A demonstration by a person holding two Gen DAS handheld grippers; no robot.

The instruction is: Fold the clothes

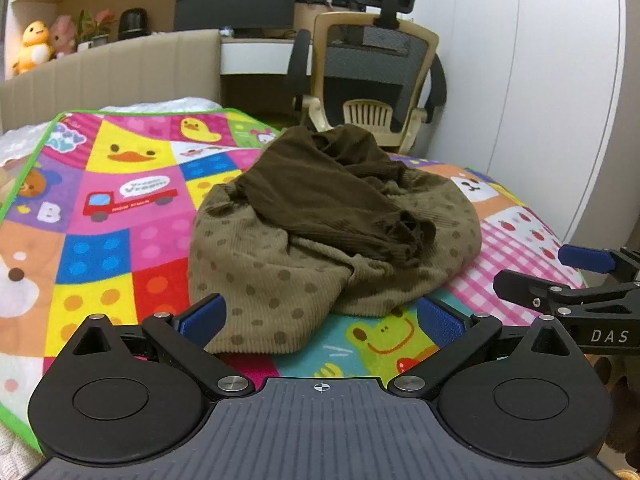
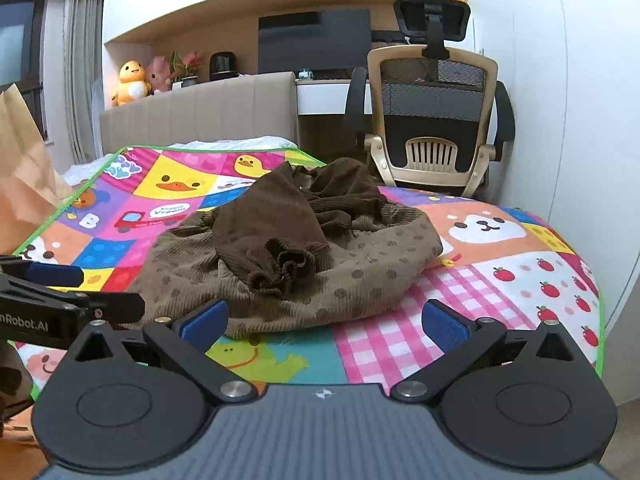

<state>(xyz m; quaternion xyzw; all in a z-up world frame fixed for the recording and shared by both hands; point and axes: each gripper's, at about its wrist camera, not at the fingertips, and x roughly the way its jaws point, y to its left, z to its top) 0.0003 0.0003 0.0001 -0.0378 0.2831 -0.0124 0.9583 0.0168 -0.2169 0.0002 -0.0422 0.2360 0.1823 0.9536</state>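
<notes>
Bedroom setting: a bed (image 2: 520, 320) covered by a bright patchwork play mat (image 1: 104, 240), with a padded headboard (image 2: 200, 108), a desk with a dark monitor (image 2: 314, 40) and a mesh office chair (image 2: 432, 120) behind it. From left to right, a brown paper bag (image 2: 20, 168) stands at the mat's left edge; the left tool (image 1: 320, 316) hovers low over the near edge of the mat, fingers spread wide and holding nothing, its left pad just beside the hem of the clothes; the right tool (image 2: 325, 320) sits beside it, likewise released and empty. Between and beyond them, near the middle of the mat, lie the clothes: a tan polka-dot corduroy garment (image 1: 260, 272) in a rumpled mound, with a dark brown corduroy garment (image 1: 320, 192) crumpled on top, its gathered cuff toward the viewer. Neither piece is spread flat, and no crease or fold is visible. Judged from this, the task is at its very start: separating, flattening and folding both garments all remain to be done.
</notes>
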